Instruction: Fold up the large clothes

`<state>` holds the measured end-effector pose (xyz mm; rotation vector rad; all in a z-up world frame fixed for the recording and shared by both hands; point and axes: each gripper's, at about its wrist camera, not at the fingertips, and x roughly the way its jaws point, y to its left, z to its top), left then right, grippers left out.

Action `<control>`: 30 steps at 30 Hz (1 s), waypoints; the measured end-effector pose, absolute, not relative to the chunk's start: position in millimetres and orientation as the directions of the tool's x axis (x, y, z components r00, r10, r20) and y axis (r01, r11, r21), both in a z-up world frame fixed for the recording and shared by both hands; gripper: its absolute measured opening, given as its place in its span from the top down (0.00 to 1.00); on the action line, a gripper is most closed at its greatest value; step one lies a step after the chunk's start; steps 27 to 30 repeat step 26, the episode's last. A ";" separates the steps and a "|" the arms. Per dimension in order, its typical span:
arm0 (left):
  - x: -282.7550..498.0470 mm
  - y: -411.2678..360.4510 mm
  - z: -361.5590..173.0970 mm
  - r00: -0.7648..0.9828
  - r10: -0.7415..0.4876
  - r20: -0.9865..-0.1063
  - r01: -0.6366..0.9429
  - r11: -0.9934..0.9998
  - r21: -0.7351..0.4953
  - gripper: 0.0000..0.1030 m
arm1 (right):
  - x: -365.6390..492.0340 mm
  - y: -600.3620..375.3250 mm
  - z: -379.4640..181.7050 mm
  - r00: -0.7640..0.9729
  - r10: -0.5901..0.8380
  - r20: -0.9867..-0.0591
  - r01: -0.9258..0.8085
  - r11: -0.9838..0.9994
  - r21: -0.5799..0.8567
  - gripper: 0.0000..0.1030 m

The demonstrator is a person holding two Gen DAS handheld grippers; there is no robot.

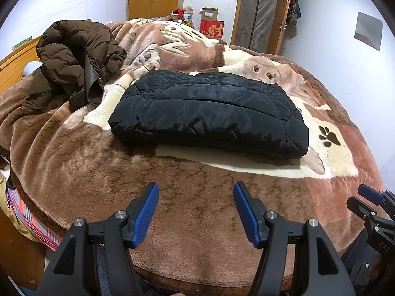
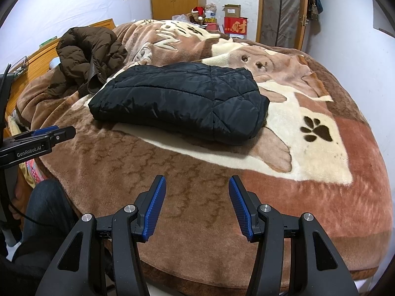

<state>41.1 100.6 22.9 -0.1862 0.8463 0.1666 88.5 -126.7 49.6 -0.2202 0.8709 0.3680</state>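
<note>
Now, black jacket (image 1: 209, 113): folded flat mid-blanket
Brown coat (image 1: 74, 56): crumpled beyond jacket, my next fold
My left gripper (image 1: 196, 212): wide, empty
My right gripper (image 2: 197, 207): wide; grasp coat's hem evenly

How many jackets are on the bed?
2. A black jacket lies folded mid-bed; a brown jacket sits crumpled behind it to the left. Anything beneath the brown pile would be hidden.

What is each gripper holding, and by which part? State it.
Nothing is held. The left gripper and the right gripper both have open, empty jaws above the blanket, short of the folded black jacket.
</note>
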 end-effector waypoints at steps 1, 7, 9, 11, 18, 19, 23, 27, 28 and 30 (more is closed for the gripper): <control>41.0 101.3 22.8 0.651 0.074 -0.755 -0.220 0.971 -0.095 0.36 | 88.7 -126.6 49.6 0.588 0.224 -0.778 -0.401 0.915 -0.040 0.48; 41.9 104.4 20.0 0.642 0.068 -0.764 -0.222 0.970 -0.101 0.34 | 87.4 -126.4 48.8 0.585 0.224 -0.780 -0.402 0.915 -0.038 0.48; 42.6 102.7 18.1 0.638 0.069 -0.767 -0.222 0.970 -0.098 0.34 | 86.6 -126.3 48.8 0.584 0.223 -0.780 -0.401 0.915 -0.038 0.48; 43.4 102.3 15.2 0.630 0.068 -0.773 -0.224 0.970 -0.097 0.34 | 88.2 -126.8 49.1 0.584 0.223 -0.780 -0.402 0.915 -0.039 0.48; 44.5 100.8 8.3 0.617 0.092 -0.782 -0.244 0.967 -0.078 0.34 | 86.1 -129.3 43.2 0.576 0.221 -0.787 -0.397 0.917 -0.033 0.48; 44.4 101.4 8.3 0.617 0.097 -0.781 -0.247 0.966 -0.074 0.34 | 88.2 -130.3 42.9 0.575 0.221 -0.788 -0.396 0.918 -0.032 0.48; 43.9 100.7 9.0 0.619 0.108 -0.778 -0.255 0.965 -0.068 0.34 | 90.9 -132.8 43.3 0.573 0.222 -0.789 -0.397 0.917 -0.030 0.48; 43.5 100.1 9.5 0.621 0.100 -0.777 -0.255 0.964 -0.079 0.34 | 90.6 -133.3 43.1 0.573 0.221 -0.789 -0.397 0.917 -0.032 0.48; 43.5 100.1 9.5 0.621 0.100 -0.777 -0.255 0.964 -0.079 0.34 | 90.6 -133.3 43.1 0.573 0.221 -0.789 -0.397 0.917 -0.032 0.48; 43.5 100.1 9.5 0.621 0.100 -0.777 -0.255 0.964 -0.079 0.34 | 90.6 -133.3 43.1 0.573 0.221 -0.789 -0.397 0.917 -0.032 0.48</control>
